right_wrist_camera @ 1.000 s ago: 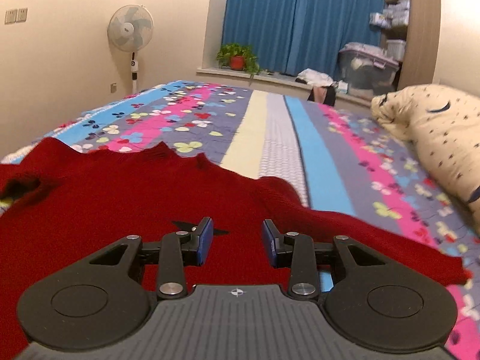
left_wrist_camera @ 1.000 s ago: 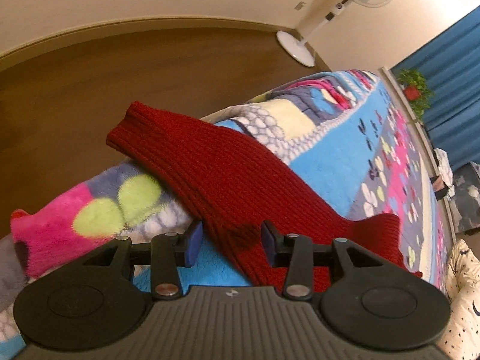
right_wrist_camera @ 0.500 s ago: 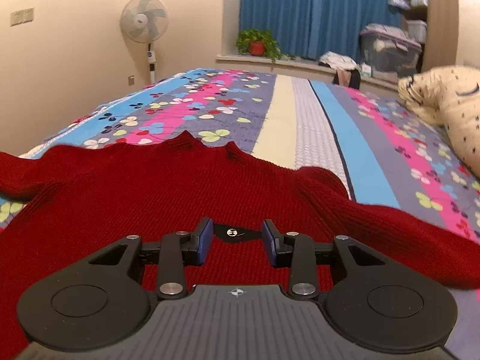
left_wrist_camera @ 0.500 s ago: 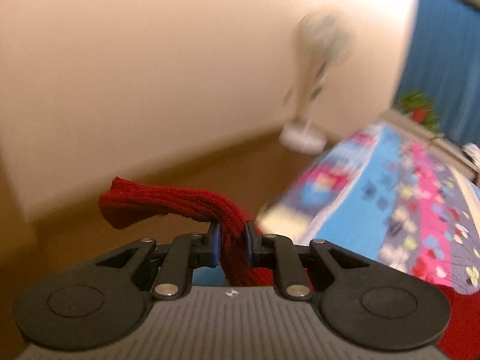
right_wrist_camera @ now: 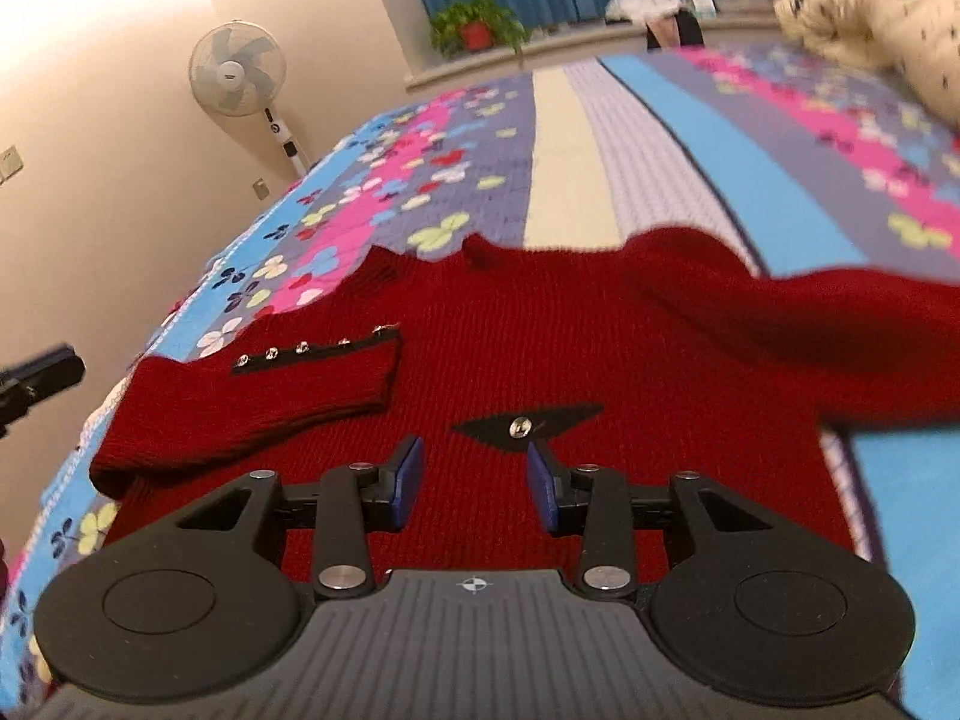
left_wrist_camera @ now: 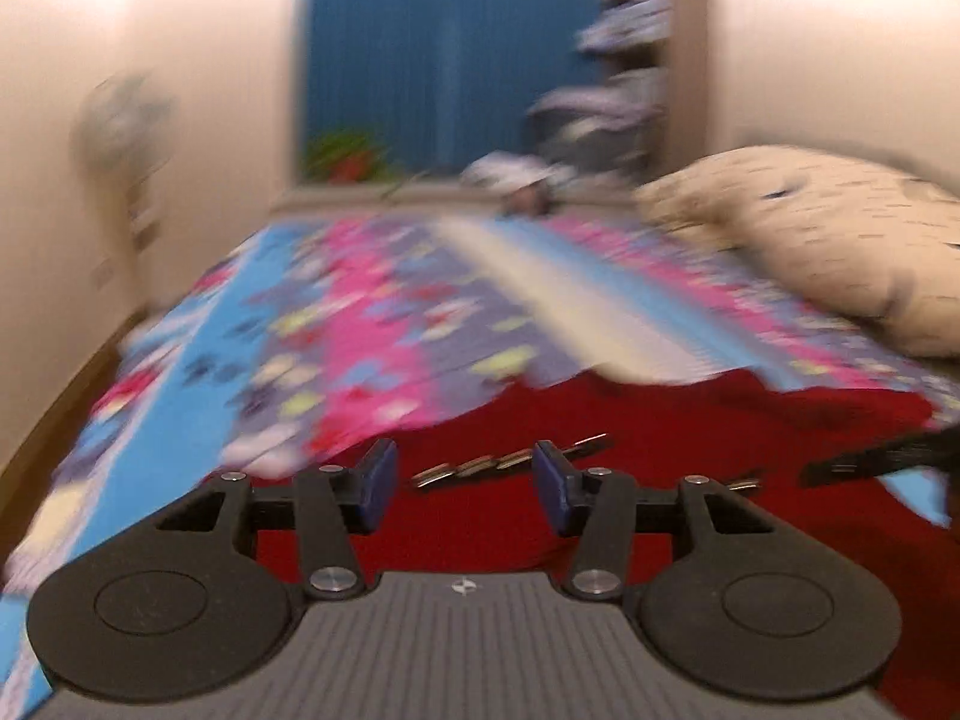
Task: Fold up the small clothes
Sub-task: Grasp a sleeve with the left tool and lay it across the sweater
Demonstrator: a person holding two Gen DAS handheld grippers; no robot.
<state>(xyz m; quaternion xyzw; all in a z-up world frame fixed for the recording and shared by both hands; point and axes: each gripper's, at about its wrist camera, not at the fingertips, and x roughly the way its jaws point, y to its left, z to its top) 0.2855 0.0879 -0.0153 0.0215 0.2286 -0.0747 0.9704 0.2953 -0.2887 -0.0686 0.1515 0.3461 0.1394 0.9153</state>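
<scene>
With its jaws now parted and empty, the left hand-held gripper (left_wrist_camera: 465, 477) hovers just above the red sweater (right_wrist_camera: 576, 360), having let go of the sleeve it was pinching half a second earlier. That left sleeve (right_wrist_camera: 252, 402), trimmed with a black band of studs (right_wrist_camera: 312, 351), now lies folded inward across the sweater's body, ahead and to the left of the right hand-held gripper (right_wrist_camera: 474, 477). The right hand-held gripper is likewise open and holds nothing; it sits low over the lower chest, just behind the black patch with a metal button (right_wrist_camera: 521, 426). The sweater lies flat on the patterned bed (right_wrist_camera: 660, 150). Ahead and to the right, the other sleeve (right_wrist_camera: 810, 330) is spread outward, not yet folded. Judged from this layout, the first sleeve fold is done and the second sleeve is the likely next target. The left view is motion-blurred, so fine detail there is uncertain.
</scene>
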